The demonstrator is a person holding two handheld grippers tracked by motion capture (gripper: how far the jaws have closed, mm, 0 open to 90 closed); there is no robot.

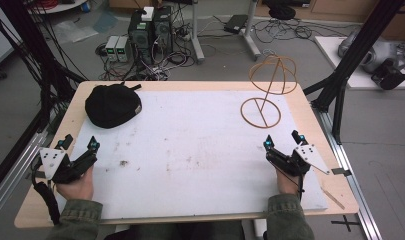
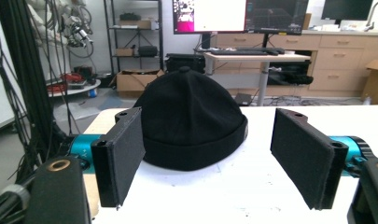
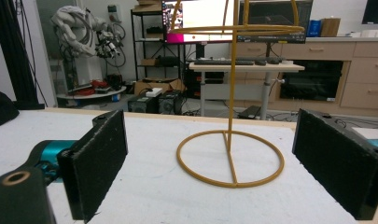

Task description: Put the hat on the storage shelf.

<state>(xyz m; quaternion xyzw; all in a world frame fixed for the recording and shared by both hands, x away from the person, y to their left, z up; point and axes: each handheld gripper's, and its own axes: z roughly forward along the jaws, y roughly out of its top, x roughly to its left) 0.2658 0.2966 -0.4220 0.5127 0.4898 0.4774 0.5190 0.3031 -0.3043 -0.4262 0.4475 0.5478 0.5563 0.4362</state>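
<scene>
White-topped wooden table (image 1: 190,150) in a cluttered lab. Soft black knit cap (image 1: 112,105) sits far-left, yellow wire hat stand (image 1: 267,92) far-right. Left gripper (image 1: 80,145) and right gripper (image 1: 282,141) both wide open, empty. Looks like nothing's started; I'd guess grabbing the cap comes next.
</scene>
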